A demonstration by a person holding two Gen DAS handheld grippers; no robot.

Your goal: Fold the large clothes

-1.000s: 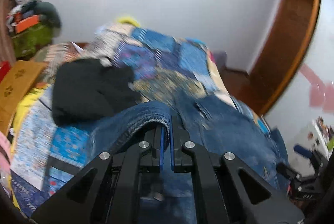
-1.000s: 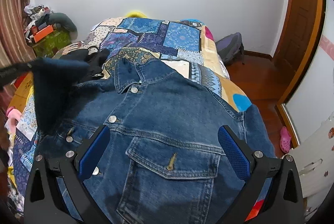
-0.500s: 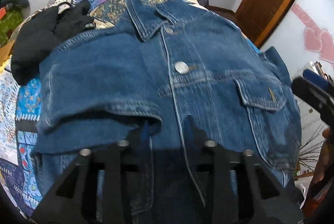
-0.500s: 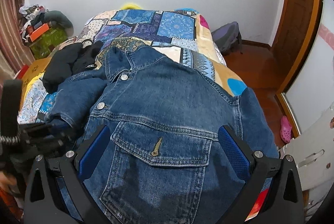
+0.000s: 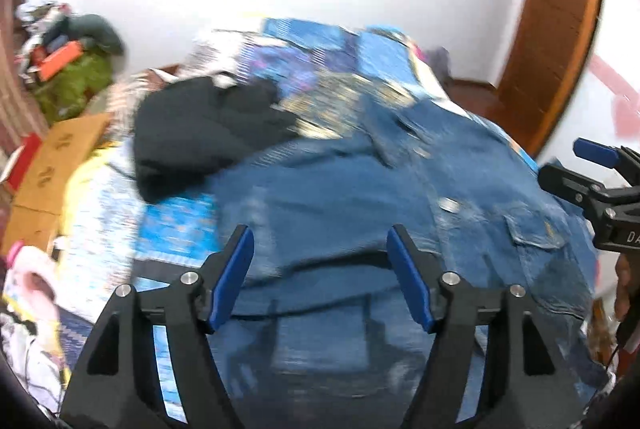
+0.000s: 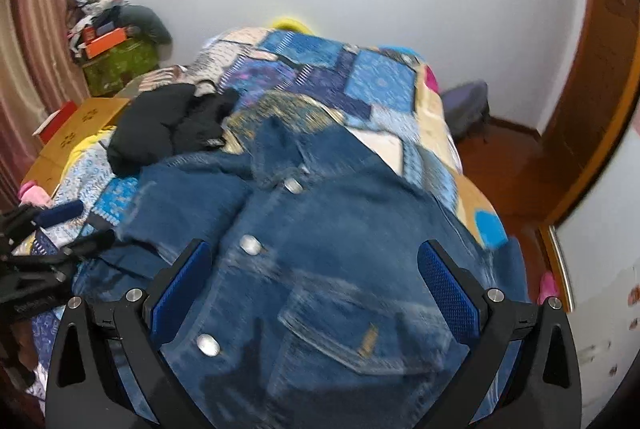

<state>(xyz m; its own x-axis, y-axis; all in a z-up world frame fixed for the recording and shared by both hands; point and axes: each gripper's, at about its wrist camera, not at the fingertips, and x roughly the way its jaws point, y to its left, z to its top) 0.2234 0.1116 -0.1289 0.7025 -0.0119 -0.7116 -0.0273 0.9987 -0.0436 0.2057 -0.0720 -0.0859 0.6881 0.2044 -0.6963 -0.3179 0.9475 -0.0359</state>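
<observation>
A blue denim jacket [image 5: 360, 213] [image 6: 344, 253] lies front up on the bed, buttons and a chest pocket showing, its left sleeve folded in across the body. My left gripper [image 5: 320, 269] hovers over the jacket's left side; its jaws are opening and the pads press on nothing. It also shows at the left edge of the right wrist view [image 6: 76, 229]. My right gripper [image 6: 316, 285] stands open wide above the chest pocket, nothing between its pads, and it shows at the right edge of the left wrist view [image 5: 580, 169].
A black garment [image 5: 208, 125] [image 6: 168, 125] lies crumpled on the patchwork quilt [image 6: 360, 85] beyond the jacket's left shoulder. Cardboard boxes [image 6: 80, 125] and a cluttered green box [image 6: 120, 65] stand left of the bed. A dark bag [image 6: 466, 107] sits on the floor near the wooden door [image 6: 592, 89].
The left gripper held the sleeve cuff up, carried it over the jacket, let it go and drew back left with its jaws apart. The right gripper stayed open and shifted slightly.
</observation>
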